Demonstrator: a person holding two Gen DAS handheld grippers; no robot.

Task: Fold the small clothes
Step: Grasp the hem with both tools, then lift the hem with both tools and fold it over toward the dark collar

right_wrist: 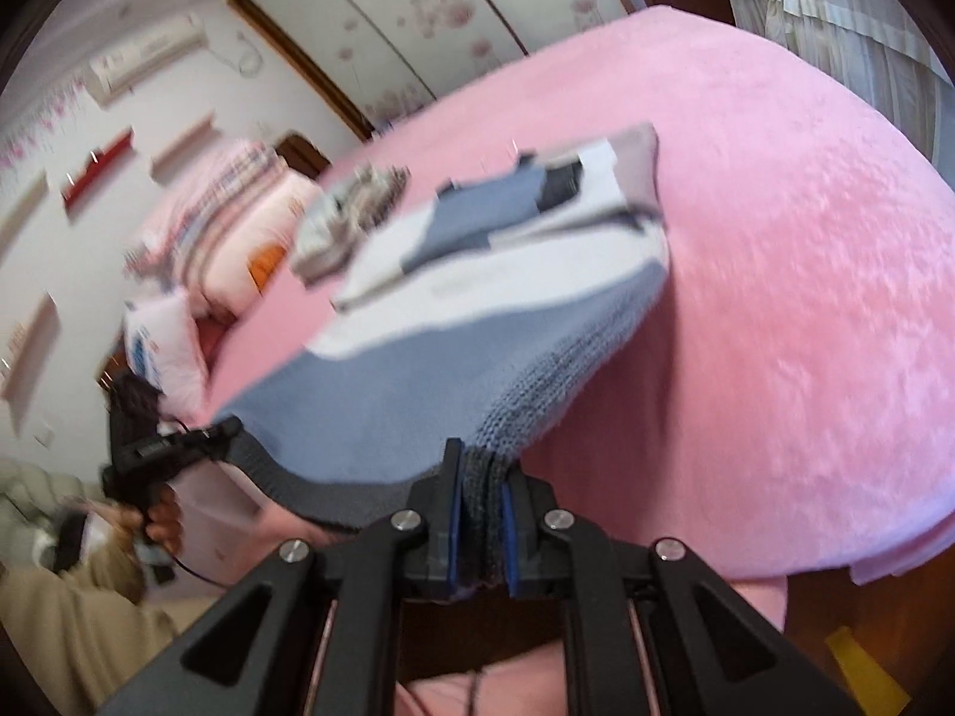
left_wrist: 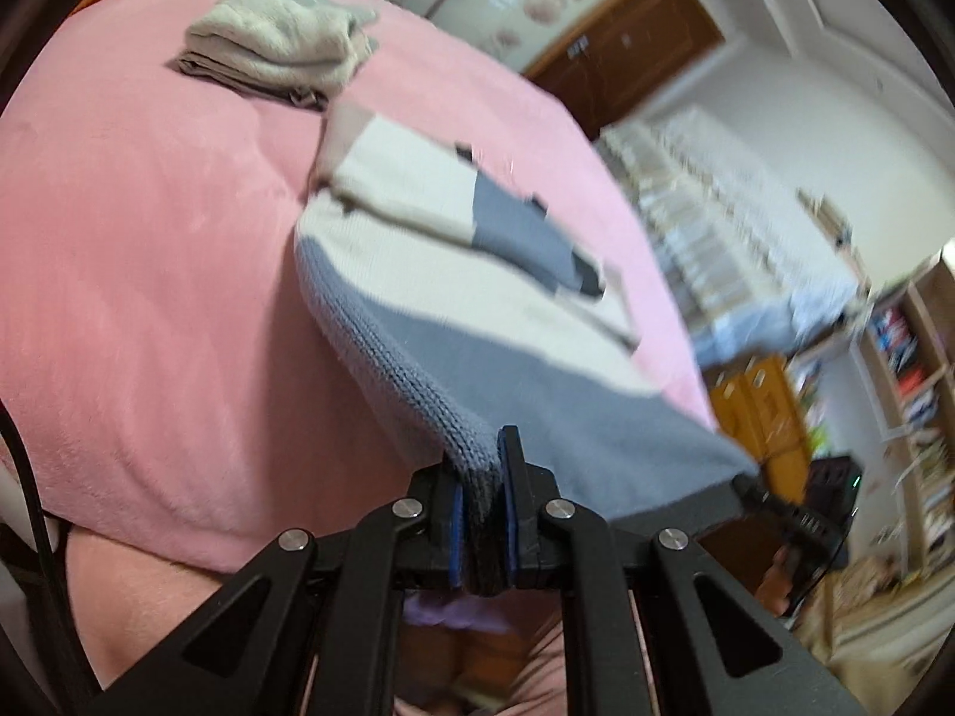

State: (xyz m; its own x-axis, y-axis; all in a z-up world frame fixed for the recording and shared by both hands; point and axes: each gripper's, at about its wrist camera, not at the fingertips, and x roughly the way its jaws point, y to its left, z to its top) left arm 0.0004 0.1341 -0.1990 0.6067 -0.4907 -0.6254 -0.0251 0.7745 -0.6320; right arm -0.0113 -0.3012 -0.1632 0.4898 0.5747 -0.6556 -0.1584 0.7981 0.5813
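A small knit sweater [left_wrist: 453,298] in grey-blue and cream blocks, its sleeves folded across the body, lies on the pink bed cover [left_wrist: 149,298]. Its near hem is lifted off the bed. My left gripper [left_wrist: 482,495] is shut on the hem's left corner, with dark ribbed knit pinched between the blue pads. My right gripper [right_wrist: 482,501] is shut on the hem's right corner of the same sweater [right_wrist: 465,310]. In the right wrist view the left gripper [right_wrist: 173,447] shows at the far left, held by a hand, with the hem stretched between the two.
A stack of folded beige and grey clothes [left_wrist: 280,51] lies at the far side of the bed. Pillows and a folded quilt [right_wrist: 215,227] sit at the head end. Beyond the bed's right edge are a wooden cabinet [left_wrist: 758,417], shelves [left_wrist: 907,370] and a wardrobe.
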